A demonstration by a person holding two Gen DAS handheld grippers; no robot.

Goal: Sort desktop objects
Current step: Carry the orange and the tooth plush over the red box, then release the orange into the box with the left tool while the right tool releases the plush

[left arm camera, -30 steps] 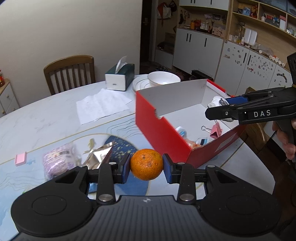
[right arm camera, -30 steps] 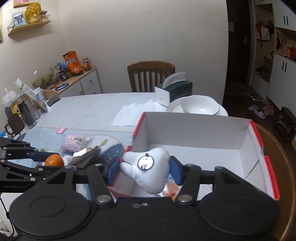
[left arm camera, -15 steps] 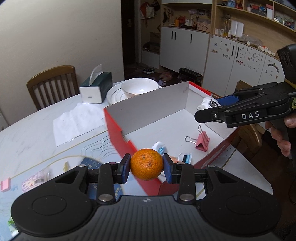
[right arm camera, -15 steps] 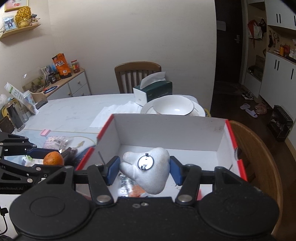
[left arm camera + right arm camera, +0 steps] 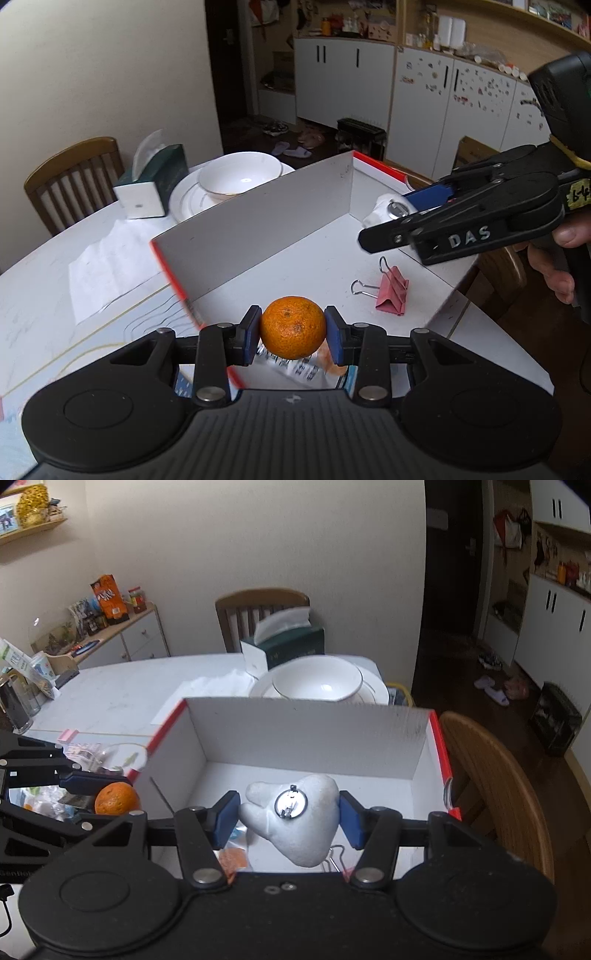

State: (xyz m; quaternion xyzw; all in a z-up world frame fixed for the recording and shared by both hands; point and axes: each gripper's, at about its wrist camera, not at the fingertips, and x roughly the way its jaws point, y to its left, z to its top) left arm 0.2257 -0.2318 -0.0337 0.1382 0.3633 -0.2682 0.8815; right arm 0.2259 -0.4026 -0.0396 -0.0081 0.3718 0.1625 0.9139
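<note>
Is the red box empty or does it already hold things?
Not empty: a pink binder clip lies on the floor of the red box.

White marbled tabletop (image 5: 44, 295) bearing an open red box (image 5: 177, 273) with white interior at centre. Beyond the box: a white plate (image 5: 184, 199) carrying a bowl (image 5: 236, 177), and beside it a green tissue box (image 5: 155, 181). A sheet of white paper (image 5: 107, 266) lies flat left of the box; a small pink block (image 5: 68, 734) rests near the left edge.
</note>
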